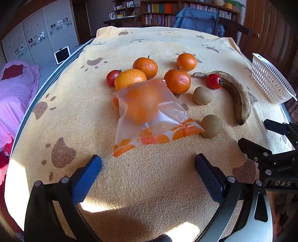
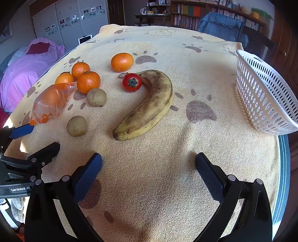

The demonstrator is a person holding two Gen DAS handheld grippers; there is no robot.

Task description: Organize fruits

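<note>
Several loose oranges lie on a yellow paw-print cloth, beside a clear printed bag that holds more oranges. Two red tomatoes, two round brown fruits and a spotted banana lie around them. A white slotted basket stands tipped at the right edge. My left gripper hovers open just short of the bag. My right gripper hovers open in front of the banana's near tip. Neither holds anything.
The cloth covers a round table whose blue-grey rim shows at the right. Behind the table stand a chair with a blue cover and bookshelves. A pink bedspread lies to the left.
</note>
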